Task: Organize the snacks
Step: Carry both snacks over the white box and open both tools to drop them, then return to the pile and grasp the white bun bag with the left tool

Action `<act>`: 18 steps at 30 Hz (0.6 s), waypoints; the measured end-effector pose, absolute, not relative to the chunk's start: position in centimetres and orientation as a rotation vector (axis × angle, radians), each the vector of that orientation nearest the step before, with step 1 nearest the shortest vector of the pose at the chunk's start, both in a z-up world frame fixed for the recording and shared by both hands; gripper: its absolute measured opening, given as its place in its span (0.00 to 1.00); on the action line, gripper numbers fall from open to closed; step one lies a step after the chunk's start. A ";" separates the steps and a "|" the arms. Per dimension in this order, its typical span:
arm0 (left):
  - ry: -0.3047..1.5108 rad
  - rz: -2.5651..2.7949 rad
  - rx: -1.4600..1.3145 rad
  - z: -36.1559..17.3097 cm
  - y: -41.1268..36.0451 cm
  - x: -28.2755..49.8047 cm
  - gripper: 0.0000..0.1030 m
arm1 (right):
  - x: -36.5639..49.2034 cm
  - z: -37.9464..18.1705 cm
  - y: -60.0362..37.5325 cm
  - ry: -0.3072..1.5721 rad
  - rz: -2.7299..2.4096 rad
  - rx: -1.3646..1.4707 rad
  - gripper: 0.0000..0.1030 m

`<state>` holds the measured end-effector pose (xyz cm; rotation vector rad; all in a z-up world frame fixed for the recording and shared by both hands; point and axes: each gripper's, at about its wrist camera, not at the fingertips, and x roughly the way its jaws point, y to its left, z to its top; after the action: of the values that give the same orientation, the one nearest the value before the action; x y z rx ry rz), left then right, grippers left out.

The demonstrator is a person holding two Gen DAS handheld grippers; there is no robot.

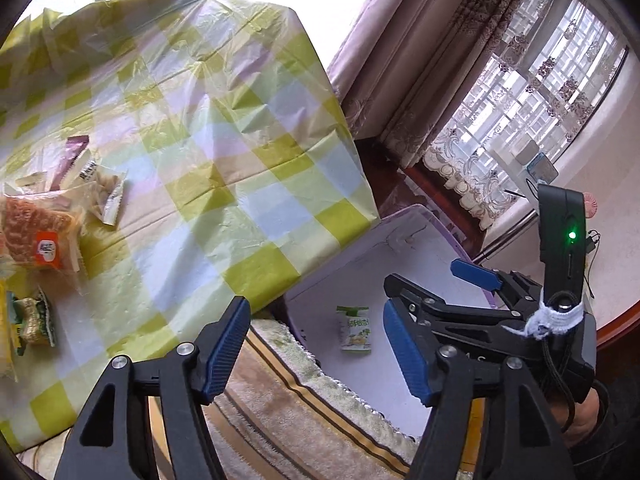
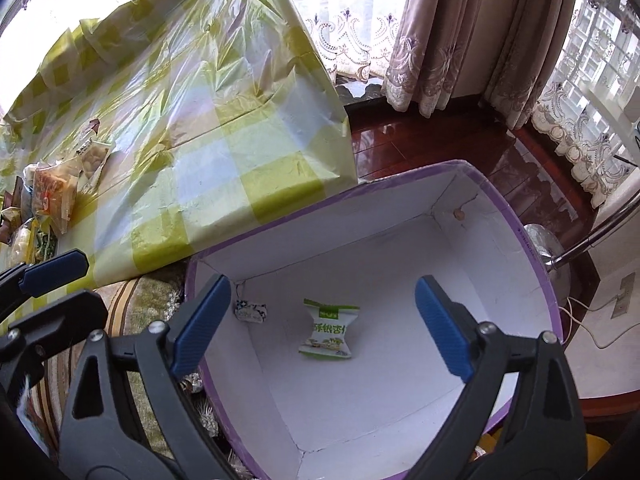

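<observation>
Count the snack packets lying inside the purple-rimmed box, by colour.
green-and-white packet: 1
blue-and-white packet: 1
Total in the box: 2

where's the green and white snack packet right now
The green and white snack packet lies flat on the floor of the purple-rimmed white box, right of a smaller blue-patterned packet; in the right wrist view it sits below that gripper's open jaws.
</observation>
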<state>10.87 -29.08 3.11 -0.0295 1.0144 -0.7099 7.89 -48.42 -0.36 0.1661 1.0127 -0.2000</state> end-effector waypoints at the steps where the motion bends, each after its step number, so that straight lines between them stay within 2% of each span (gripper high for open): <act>1: 0.998 -0.689 -0.026 3.4 -28.6 10.9 0.73 | 7.8 0.0 -48.1 0.982 -0.190 0.161 0.92; 6: 0.879 -0.531 -0.013 5.2 -25.6 10.4 0.82 | 8.0 1.0 -46.1 0.934 -0.169 0.140 0.92; 12: 0.788 -0.335 -0.027 6.1 -20.2 10.1 0.82 | 8.3 1.7 -42.7 0.919 -0.084 0.157 0.92; 18: 0.749 -0.095 -0.105 6.4 -12.7 9.8 0.82 | 8.6 2.3 -36.9 0.887 0.062 0.053 0.92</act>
<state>9.77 -12.75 6.37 -0.1052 0.7492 -0.0951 8.65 -36.90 2.31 0.0527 0.8871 0.0625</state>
